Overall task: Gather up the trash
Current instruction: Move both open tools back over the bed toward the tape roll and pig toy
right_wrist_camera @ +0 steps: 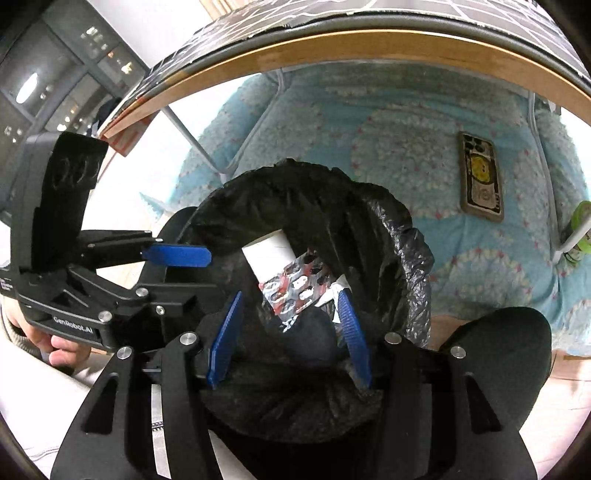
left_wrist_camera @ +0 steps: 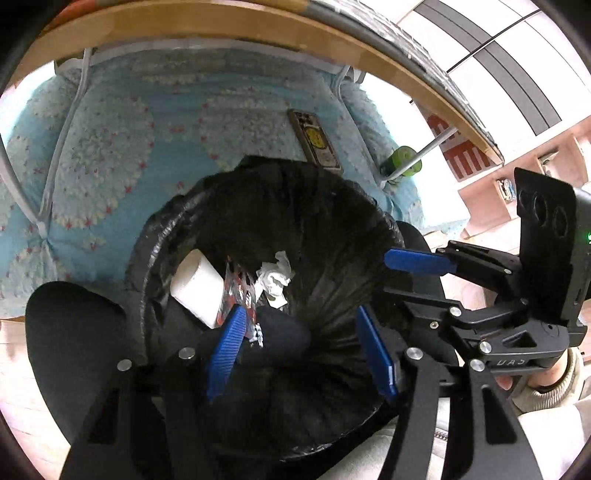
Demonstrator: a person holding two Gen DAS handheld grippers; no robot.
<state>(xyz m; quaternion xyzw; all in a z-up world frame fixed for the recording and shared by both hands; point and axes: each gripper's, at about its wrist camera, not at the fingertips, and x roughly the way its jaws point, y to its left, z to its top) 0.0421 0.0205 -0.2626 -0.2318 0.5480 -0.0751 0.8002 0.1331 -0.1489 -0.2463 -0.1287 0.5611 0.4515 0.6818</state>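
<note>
A bin lined with a black bag point(left_wrist_camera: 332, 221) point(right_wrist_camera: 388, 221) stands on the floor below both grippers. Inside lie a white paper roll point(left_wrist_camera: 197, 286) point(right_wrist_camera: 271, 254), a silver-and-red blister pack point(left_wrist_camera: 240, 291) point(right_wrist_camera: 299, 291), a crumpled white tissue point(left_wrist_camera: 275, 277) and a dark object point(left_wrist_camera: 280, 332) point(right_wrist_camera: 314, 332). My left gripper point(left_wrist_camera: 301, 317) is open and empty over the bin. My right gripper point(right_wrist_camera: 291, 302) is open and empty over the bin. The right gripper also shows in the left wrist view point(left_wrist_camera: 388, 280), and the left gripper shows in the right wrist view point(right_wrist_camera: 207, 277).
A bed with a light blue floral quilt point(left_wrist_camera: 110, 147) point(right_wrist_camera: 406, 129) lies behind the bin, with a phone point(left_wrist_camera: 316, 140) point(right_wrist_camera: 482, 177) on it. A wooden table edge point(left_wrist_camera: 221, 26) point(right_wrist_camera: 332, 44) hangs overhead on white legs. A green bottle point(left_wrist_camera: 402, 158) point(right_wrist_camera: 580, 229) stands by a leg.
</note>
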